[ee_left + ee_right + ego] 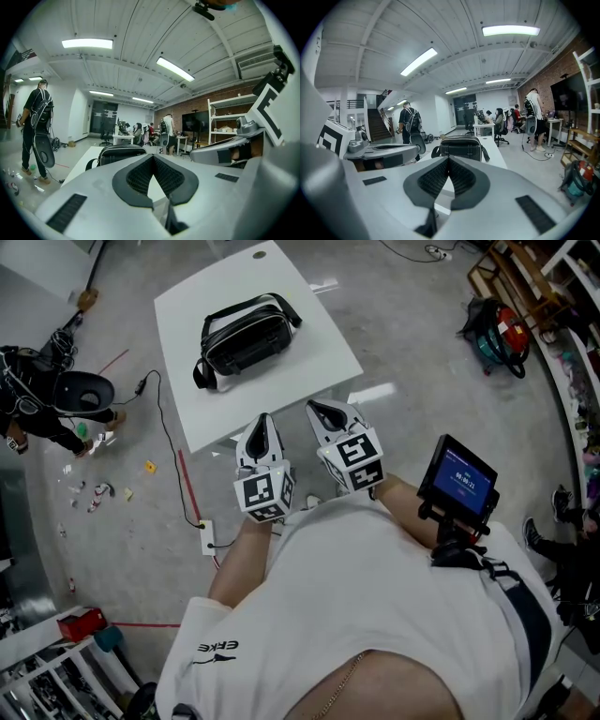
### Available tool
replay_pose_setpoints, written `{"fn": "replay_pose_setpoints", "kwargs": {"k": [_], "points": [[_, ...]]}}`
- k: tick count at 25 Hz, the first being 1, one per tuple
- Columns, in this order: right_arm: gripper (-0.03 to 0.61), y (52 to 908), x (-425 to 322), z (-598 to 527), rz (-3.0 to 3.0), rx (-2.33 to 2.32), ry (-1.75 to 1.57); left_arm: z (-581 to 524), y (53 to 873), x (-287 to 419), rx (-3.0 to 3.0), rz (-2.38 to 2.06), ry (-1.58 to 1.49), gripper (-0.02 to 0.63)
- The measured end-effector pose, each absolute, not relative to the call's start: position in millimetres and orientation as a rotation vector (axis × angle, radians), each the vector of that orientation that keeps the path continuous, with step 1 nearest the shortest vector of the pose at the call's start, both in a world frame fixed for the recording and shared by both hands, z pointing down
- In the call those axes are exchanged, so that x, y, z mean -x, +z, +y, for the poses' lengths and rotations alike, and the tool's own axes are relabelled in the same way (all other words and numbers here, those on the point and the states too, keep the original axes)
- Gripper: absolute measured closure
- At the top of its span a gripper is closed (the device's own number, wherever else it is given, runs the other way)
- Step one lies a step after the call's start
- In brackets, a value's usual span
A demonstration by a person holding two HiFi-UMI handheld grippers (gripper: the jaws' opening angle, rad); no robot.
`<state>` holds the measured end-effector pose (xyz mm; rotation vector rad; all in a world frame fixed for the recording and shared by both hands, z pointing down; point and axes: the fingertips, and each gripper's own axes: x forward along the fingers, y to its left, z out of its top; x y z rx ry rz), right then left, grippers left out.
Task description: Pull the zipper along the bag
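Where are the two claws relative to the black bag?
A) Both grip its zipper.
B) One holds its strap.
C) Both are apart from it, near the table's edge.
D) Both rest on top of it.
C: the left claw and right claw, both shut and empty, hover by the white table edge, apart from the black bag.

The white sleeve (pixel 217 648) bears dark letters that look like "EKKE". The small screen (pixel 459 479) shows digits too small to read. Black square markers cover the left marker cube (pixel 263 495) and the right marker cube (pixel 353 461).

White short-sleeved T-shirt (pixel 375 596); grey left gripper (pixel 263 420) and right gripper (pixel 316 411), black-and-white marker cubes (pixel 263 494).
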<state>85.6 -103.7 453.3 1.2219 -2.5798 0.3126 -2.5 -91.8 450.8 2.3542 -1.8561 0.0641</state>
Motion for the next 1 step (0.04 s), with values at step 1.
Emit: {"fn": "replay_pose_setpoints", "kwargs": {"k": [1], "points": [[0.574,452.5,-84.9,-103.4,-2.58,-1.22,0.308,-91.5,450.5,2.7,-2.353,-1.857,0.064,0.609]]}}
